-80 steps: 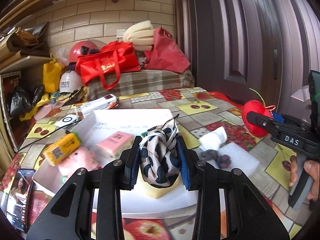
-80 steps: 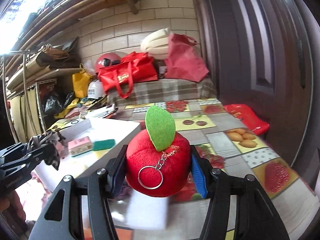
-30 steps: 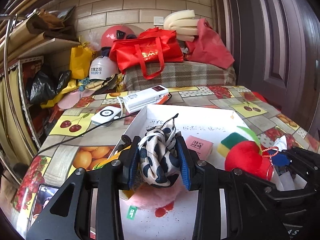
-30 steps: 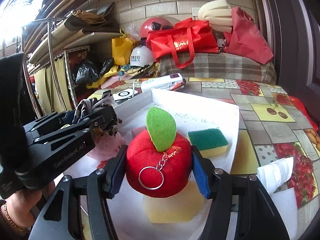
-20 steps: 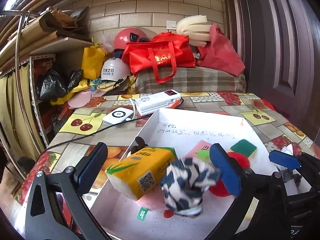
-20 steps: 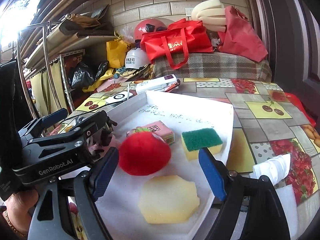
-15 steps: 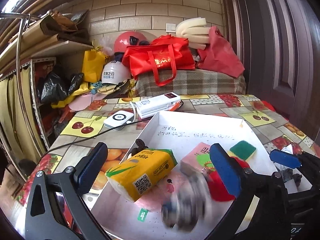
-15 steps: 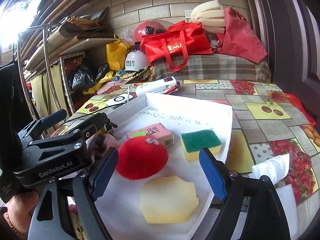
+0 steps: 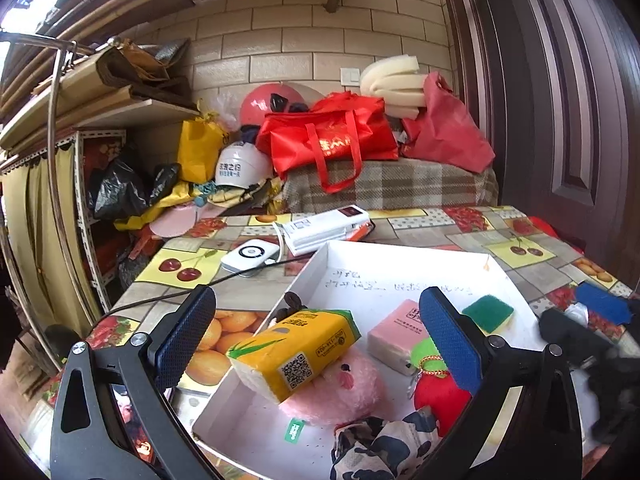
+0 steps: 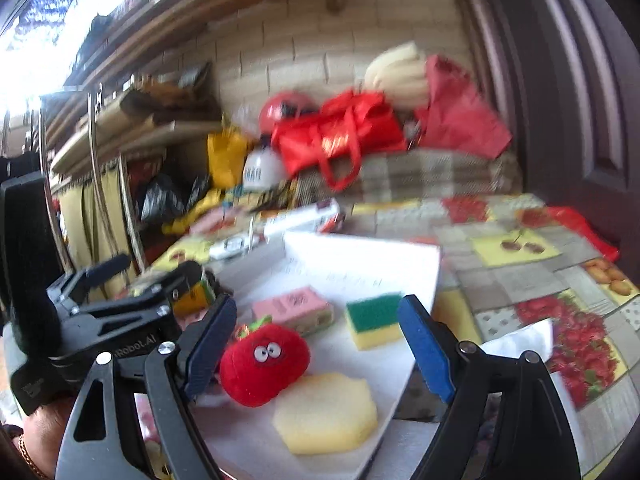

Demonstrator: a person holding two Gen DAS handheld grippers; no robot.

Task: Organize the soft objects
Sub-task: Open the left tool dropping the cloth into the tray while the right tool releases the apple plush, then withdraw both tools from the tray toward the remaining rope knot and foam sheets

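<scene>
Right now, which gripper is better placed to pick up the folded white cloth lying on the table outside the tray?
Right. The folded white cloth lies just beside the open right gripper; the open left gripper hangs over the white tray's opposite side.

The counter (image 9: 472,236) wears a patchwork fruit-print cloth of cherries, oranges and strawberries; a shallow white tray (image 9: 400,264) sits on it, holding the soft things; behind the tray's far left corner lie a long white box (image 9: 324,228) and a small white round-dialled device (image 9: 250,256), with a dark cable (image 9: 172,298) trailing from there across the cloth toward the left edge; to the right of the tray, in the right wrist view, a folded white cloth (image 10: 520,340) rests on the counter beside the tray's edge
</scene>
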